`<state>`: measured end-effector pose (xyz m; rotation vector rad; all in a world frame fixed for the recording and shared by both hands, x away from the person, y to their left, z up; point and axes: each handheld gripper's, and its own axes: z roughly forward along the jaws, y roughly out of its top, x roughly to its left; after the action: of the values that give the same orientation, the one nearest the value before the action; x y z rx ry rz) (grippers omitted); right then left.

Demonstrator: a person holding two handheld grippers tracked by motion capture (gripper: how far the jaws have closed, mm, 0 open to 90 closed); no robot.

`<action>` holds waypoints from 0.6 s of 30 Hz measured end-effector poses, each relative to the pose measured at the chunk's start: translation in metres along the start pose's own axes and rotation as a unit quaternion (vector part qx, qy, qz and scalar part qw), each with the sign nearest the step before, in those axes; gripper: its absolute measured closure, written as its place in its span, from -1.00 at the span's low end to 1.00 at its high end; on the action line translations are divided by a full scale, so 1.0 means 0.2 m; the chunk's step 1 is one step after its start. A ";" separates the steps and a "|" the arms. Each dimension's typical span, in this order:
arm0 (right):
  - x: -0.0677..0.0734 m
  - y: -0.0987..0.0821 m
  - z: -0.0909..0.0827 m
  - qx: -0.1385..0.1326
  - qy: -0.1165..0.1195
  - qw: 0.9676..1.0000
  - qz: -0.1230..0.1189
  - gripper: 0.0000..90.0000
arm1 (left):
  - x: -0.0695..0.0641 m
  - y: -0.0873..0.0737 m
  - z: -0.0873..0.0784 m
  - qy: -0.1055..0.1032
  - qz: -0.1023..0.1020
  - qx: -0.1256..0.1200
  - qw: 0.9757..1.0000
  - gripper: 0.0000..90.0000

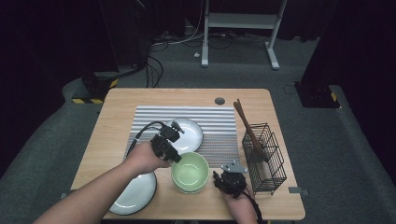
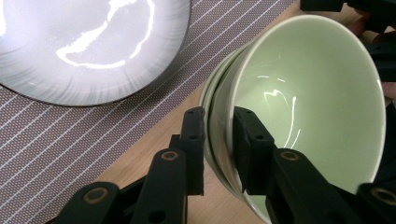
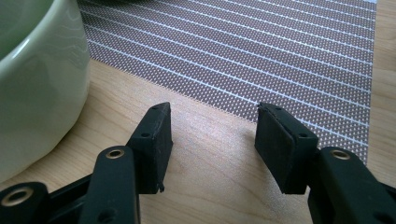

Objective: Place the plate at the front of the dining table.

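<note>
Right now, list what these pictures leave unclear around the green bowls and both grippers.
- Bowl count: the green bowls are nested, so how many are stacked cannot be told.
- Left gripper: its jaws straddle the top bowl's rim; whether the pads press on it cannot be told.
- Plate near the front edge: partly hidden by the forearm in the high view.
- Wire basket: contents too small to identify.

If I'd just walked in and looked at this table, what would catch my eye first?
Probably the stack of pale green bowls at the table's near edge, with the left gripper straddling its rim, one jaw inside and one outside. Next, two glossy plates: one on the striped mat, one at the near-left corner.
</note>
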<state>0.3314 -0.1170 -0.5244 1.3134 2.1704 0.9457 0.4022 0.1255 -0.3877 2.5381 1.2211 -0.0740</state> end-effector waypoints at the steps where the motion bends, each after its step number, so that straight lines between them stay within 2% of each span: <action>1: 0.00 0.00 0.00 0.000 0.000 1.000 -0.002 0.02 | 0.00 0.00 0.00 0.000 0.000 0.000 1.000 0.61; 11: 0.00 0.00 0.00 0.000 -0.001 1.000 0.001 0.02 | -0.01 -0.01 0.03 0.006 0.007 0.010 1.000 0.56; 18: 0.00 0.00 0.00 0.000 0.000 1.000 0.001 0.02 | -0.04 -0.02 0.03 0.012 0.017 0.011 1.000 0.76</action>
<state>0.3312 -0.1168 -0.5244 1.3160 2.1697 0.9446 0.3961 0.1198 -0.3938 2.5856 1.1920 -0.0496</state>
